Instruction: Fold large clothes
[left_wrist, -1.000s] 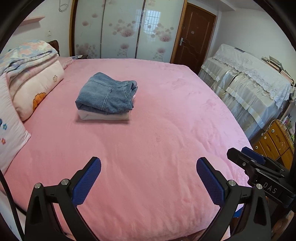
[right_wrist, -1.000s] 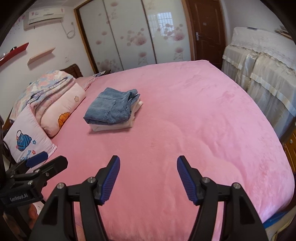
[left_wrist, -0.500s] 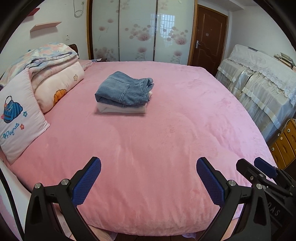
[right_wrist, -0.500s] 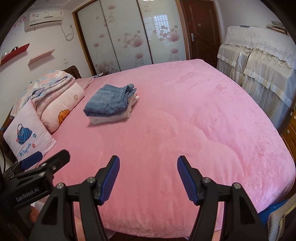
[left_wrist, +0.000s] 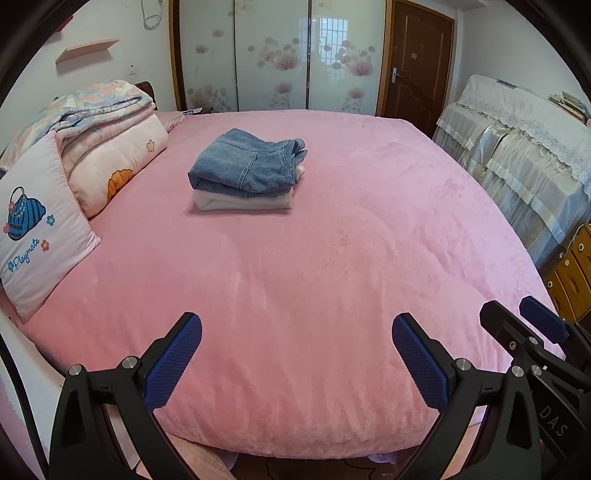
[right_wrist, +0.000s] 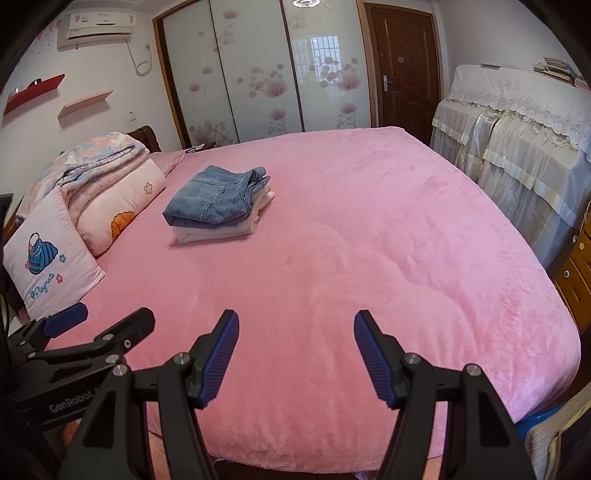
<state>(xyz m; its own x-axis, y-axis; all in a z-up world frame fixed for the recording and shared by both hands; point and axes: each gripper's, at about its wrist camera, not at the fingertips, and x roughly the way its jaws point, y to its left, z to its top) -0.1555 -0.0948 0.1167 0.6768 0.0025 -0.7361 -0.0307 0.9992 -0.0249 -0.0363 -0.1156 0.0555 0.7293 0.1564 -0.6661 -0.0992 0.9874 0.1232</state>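
Left wrist view: the left hand-held gripper (left_wrist: 297, 354) stands open with nothing between its blue pads, poised over the near edge of the bed (left_wrist: 369, 258). The right hand-held gripper (right_wrist: 295, 354) is likewise open and empty, just beside the left one at the same edge.

Position of the task items: one stack of folded clothes (left_wrist: 247, 171) lies on the pink cover, well apart from both hand-held grippers, ahead of them and toward the headboard side. In the left wrist view it sits ahead and slightly left of centre; in the right wrist view it sits clearly to the left. The left hand-held gripper is therefore judged the nearer of the two, by a small margin.

Long axis: the stack runs roughly across the line of approach, with the bunched open ends toward the right and the closed fold toward the pillows.

Count:
- folded jeans (right_wrist: 218, 195): one, on top
- folded pale garment (right_wrist: 221, 230): one, underneath
- unfolded garments on the bed: none visible
- pillow (left_wrist: 37, 229) with a bag print: one
- folded quilts (left_wrist: 99, 122) at the headboard: two appear stacked

No loose garment is within reach; any further item must come from outside these views.
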